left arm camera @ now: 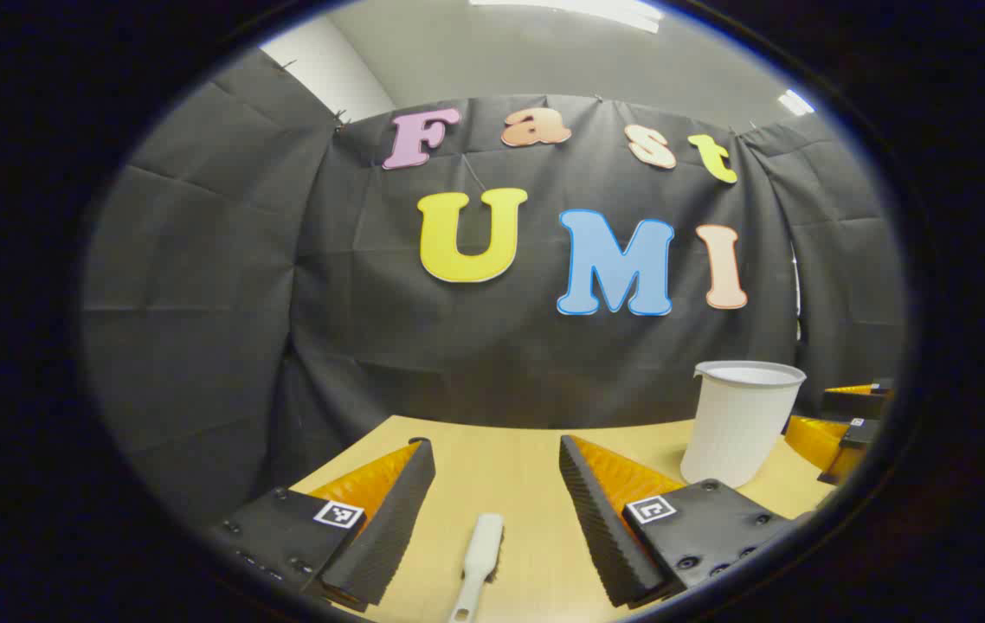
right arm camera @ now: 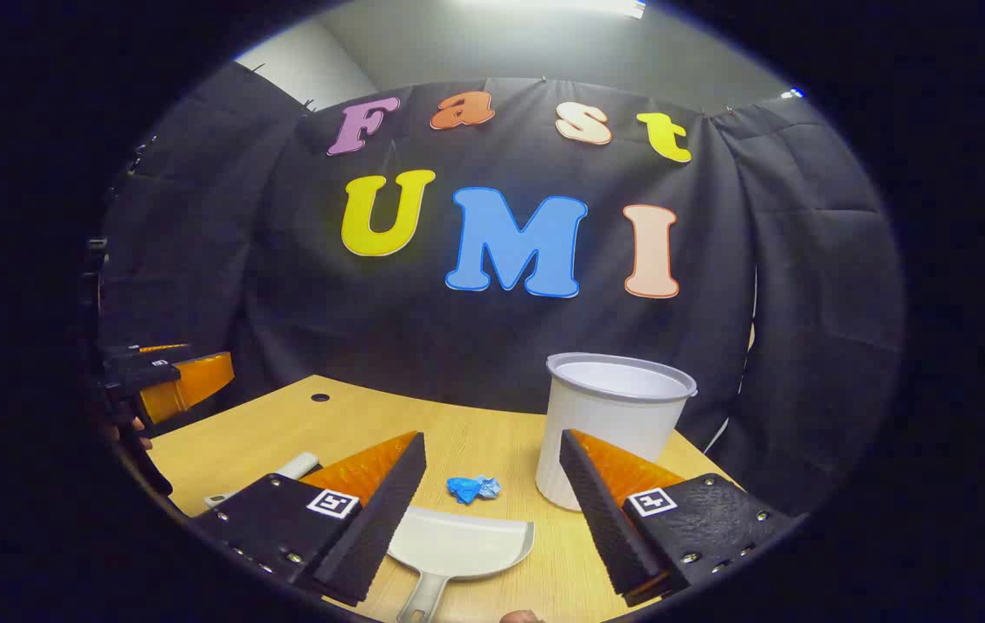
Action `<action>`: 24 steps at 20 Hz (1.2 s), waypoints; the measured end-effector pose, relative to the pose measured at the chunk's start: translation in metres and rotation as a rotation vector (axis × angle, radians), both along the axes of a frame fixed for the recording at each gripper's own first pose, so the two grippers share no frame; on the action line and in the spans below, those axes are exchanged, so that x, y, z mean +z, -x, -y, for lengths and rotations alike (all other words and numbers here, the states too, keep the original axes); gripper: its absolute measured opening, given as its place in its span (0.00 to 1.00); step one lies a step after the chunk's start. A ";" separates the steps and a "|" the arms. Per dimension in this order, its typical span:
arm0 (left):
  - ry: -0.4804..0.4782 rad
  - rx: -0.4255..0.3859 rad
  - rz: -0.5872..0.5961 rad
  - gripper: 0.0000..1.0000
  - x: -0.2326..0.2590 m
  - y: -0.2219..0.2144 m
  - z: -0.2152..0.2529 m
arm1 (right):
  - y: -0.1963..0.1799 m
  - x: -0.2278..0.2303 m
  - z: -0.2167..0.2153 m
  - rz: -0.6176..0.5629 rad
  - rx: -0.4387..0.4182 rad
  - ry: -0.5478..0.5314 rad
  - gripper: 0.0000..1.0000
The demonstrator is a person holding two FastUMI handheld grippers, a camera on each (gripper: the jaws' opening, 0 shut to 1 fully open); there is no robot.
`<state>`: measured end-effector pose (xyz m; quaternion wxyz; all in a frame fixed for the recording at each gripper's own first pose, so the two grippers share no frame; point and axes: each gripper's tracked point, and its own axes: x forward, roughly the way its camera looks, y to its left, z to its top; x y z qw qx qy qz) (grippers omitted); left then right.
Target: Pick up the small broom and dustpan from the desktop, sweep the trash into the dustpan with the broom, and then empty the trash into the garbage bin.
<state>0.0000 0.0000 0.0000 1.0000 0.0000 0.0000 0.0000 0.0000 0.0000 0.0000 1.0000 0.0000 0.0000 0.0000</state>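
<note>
While both claws are hanging wide apart and empty, the left gripper (left arm camera: 497,467) is hovering over the broom (left arm camera: 479,554) lying between its fingers, and the right gripper (right arm camera: 492,463) over the dustpan (right arm camera: 458,543); each should be lowering squarely onto its handle.

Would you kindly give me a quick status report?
Both hand-held grippers open: left over broom, right over dustpan. Blue trash unswept. Bin close beside.

Wood-grain desktop (right arm camera: 492,433); smooth plastic dustpan (right arm camera: 458,545); ribbed matt bin (right arm camera: 609,424).
</note>
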 end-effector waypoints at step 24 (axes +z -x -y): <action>-0.080 -0.107 -0.217 0.96 -0.073 -0.037 -0.018 | 0.010 -0.050 -0.014 -0.260 0.034 -0.009 0.98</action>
